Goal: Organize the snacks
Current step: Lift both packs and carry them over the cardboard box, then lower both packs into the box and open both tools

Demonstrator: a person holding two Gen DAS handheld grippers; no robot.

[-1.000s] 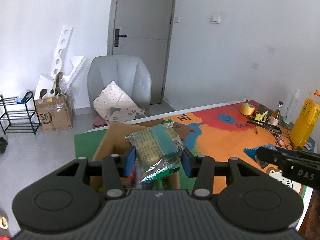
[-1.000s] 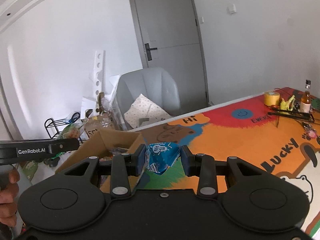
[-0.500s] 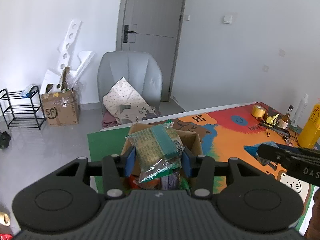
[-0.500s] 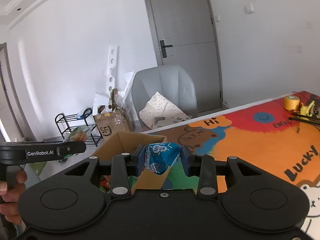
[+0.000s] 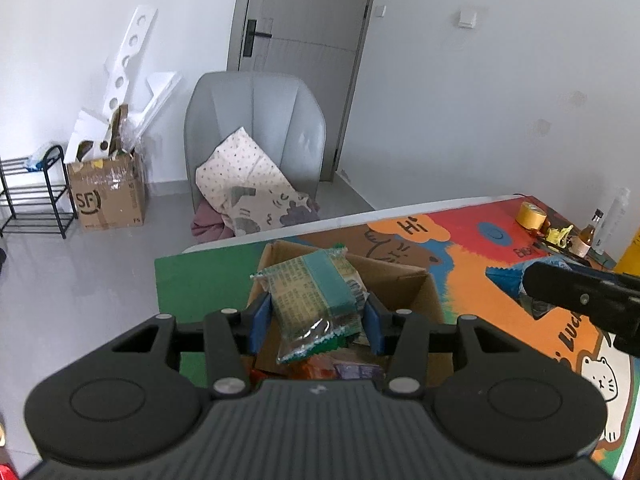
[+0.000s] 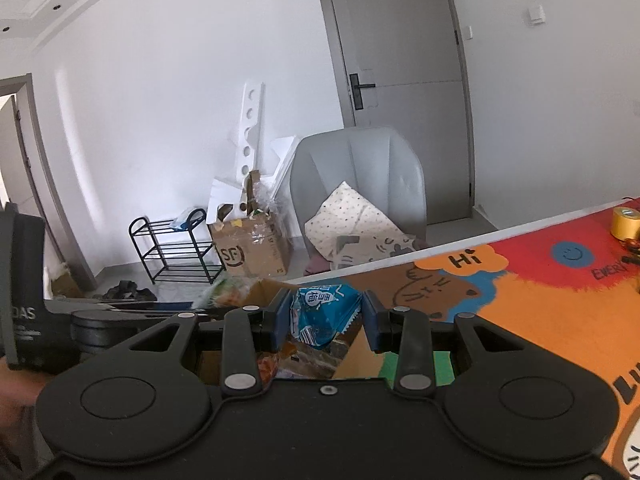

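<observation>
We are in a home: a grey armchair with a cushion, a shoe rack, a door, and a cartoon-printed table mat.

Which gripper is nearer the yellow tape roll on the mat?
Right. The right gripper, shut on a blue snack packet, is on the tape roll side of the cardboard box; the left gripper, shut on a green snack packet, is over the box, farther away.

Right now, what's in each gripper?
Left gripper: closed on the green snack packet.
Right gripper: closed on the blue snack packet.
</observation>
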